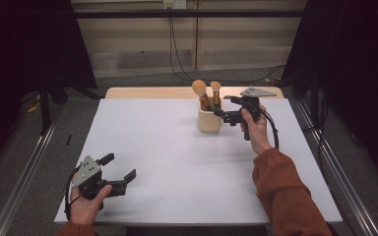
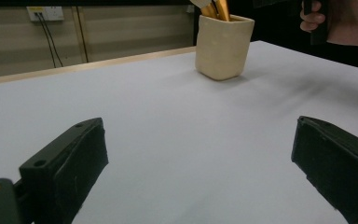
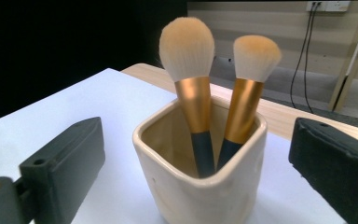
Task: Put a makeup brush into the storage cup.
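Right gripper view: one cream cup [image 3: 200, 186] is seen holding two brushes [image 3: 189, 88]; right gripper [image 3: 200, 154] released, left gripper [image 2: 200, 163] likewise spread.

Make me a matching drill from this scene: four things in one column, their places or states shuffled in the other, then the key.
1. left gripper
2. right gripper
3. brushes
4. cup

A. cream, square-rimmed, on the white table
B. standing bristles-up in the cup
C. open, at the near left corner
D. open, right beside the cup

Pairs: 1-C, 2-D, 3-B, 4-A
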A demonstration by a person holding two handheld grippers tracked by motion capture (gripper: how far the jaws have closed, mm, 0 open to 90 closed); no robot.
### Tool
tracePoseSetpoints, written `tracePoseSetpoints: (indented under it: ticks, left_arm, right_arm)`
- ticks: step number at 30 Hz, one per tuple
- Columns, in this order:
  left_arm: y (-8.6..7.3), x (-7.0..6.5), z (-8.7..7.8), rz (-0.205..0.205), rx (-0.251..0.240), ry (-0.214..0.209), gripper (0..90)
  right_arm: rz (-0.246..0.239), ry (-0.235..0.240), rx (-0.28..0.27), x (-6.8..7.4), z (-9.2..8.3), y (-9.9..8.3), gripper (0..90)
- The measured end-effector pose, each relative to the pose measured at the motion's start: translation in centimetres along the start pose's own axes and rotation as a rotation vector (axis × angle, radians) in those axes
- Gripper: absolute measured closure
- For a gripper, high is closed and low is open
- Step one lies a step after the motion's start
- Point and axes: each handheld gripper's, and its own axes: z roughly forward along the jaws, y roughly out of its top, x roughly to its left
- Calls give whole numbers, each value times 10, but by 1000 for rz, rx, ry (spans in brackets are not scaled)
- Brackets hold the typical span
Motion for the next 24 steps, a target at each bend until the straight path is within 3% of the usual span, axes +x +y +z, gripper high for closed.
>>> tracePoseSetpoints:
  ticks: [4,11,17,19,21,24]
  left_arm:
    - [-1,1,-1,-5,-3,3,33]
    - [0,1,0,-9,-6,-3,33]
    - [0,1,-1,-7,-3,-2,33]
    - [0,1,-1,-4,-5,-1,33]
    - [1,0,-2,-3,-8,0,33]
    - [1,0,-2,-2,-9,0,33]
  right_arm:
    - [-3,27,10,2,-8,-5,24]
    - [-4,-29,7,7,-18,-14,0]
    - [-3,-46,-16,14,-28,-22,4]
    - [-19,-39,-24,15,-34,-24,5]
    - [-37,-64,-50,17,-43,-26,0]
    - [-46,-66,-41,19,-49,-29,0]
